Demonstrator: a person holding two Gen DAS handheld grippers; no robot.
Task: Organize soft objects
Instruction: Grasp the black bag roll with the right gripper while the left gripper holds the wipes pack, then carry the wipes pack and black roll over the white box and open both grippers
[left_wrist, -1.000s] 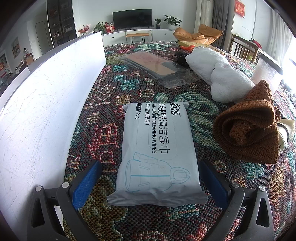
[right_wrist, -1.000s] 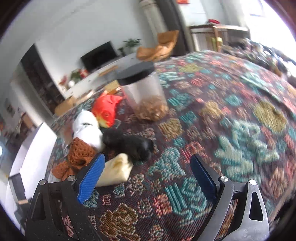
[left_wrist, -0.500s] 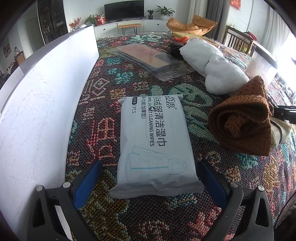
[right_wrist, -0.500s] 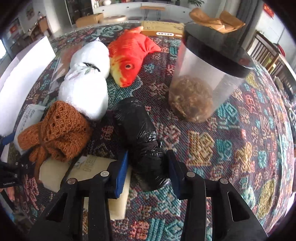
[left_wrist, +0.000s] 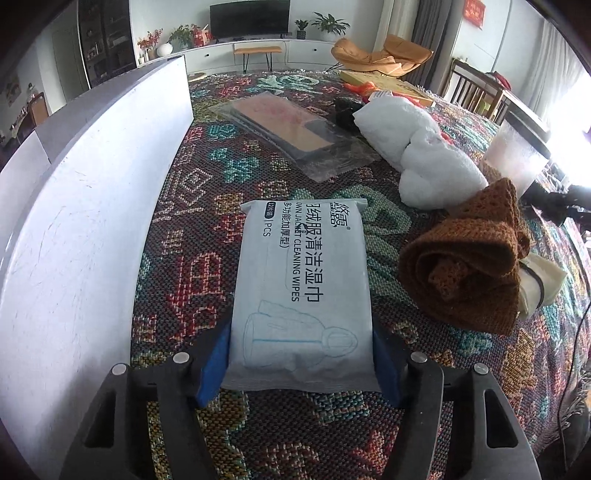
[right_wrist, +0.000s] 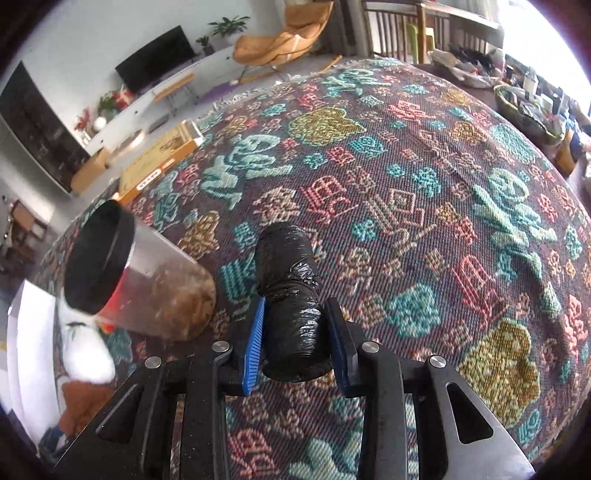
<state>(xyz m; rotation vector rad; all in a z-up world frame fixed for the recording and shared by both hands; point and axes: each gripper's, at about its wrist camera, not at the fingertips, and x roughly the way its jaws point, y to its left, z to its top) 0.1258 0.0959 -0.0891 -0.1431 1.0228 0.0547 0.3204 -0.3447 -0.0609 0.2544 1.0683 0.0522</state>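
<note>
Wipes pack (left_wrist: 301, 291) is clamped by the left gripper (left_wrist: 301, 363), bag roll (right_wrist: 291, 295) by the right gripper (right_wrist: 295, 341), both jaws just closing; lifting comes next.

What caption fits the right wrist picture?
Right gripper holding a black plastic roll above the patterned cloth, beside a jar.

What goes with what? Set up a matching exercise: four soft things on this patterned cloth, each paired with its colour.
Things:
1. wipes pack
2. plastic roll
3. knitted cloth
4. fluffy bundle

Colours:
A. white
B. black
C. pale blue-grey
D. rust brown

Pairs: 1-C, 2-B, 3-D, 4-A
</note>
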